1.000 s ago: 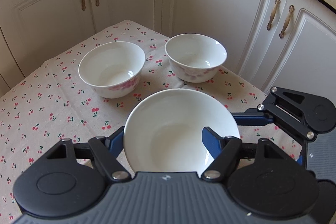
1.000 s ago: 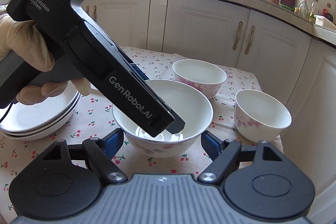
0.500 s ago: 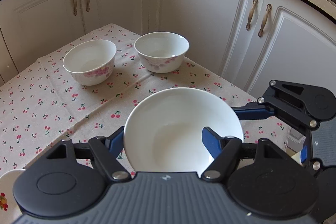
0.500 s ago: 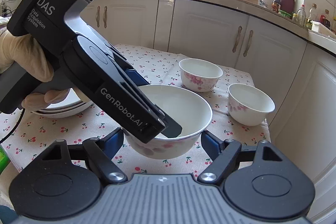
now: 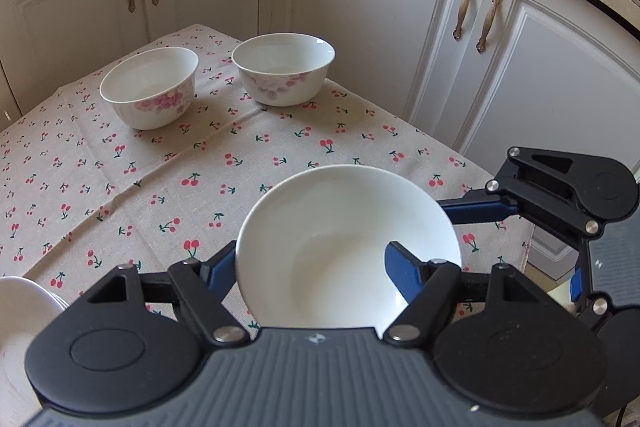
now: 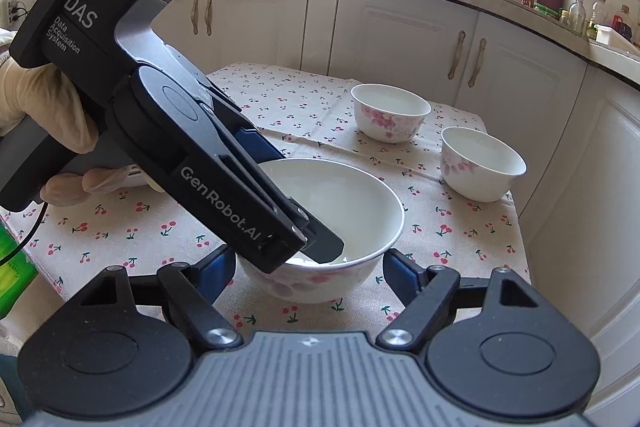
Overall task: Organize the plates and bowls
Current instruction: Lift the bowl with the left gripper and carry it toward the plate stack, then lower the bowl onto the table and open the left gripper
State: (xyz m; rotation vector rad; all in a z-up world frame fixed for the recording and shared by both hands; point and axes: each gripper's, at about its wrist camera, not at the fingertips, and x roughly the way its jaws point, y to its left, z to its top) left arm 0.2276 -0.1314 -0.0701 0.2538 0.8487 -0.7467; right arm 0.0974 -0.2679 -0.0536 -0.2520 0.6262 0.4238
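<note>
My left gripper (image 5: pixel 310 265) is shut on the rim of a white bowl with pink flowers (image 5: pixel 352 239), one finger inside and one outside, and holds it above the cherry tablecloth (image 5: pixel 160 163). In the right wrist view the same bowl (image 6: pixel 352 203) hangs under the left gripper (image 6: pixel 316 247). My right gripper (image 6: pixel 308 267) is open and empty, its fingers either side of the held bowl and apart from it. Two more flowered bowls (image 5: pixel 150 93) (image 5: pixel 283 69) stand upright at the far end of the table; they also show in the right wrist view (image 6: pixel 390 113) (image 6: pixel 482 163).
White plates (image 5: pixel 20 311) sit at the table's near left edge. White kitchen cabinets (image 5: pixel 360 7) close in behind and to the right of the table. A green object (image 6: pixel 12 267) sits at the left edge of the right wrist view.
The left gripper has carried the bowl back and up, away from the two bowls at the far end. The right gripper has followed, staying open around it.
</note>
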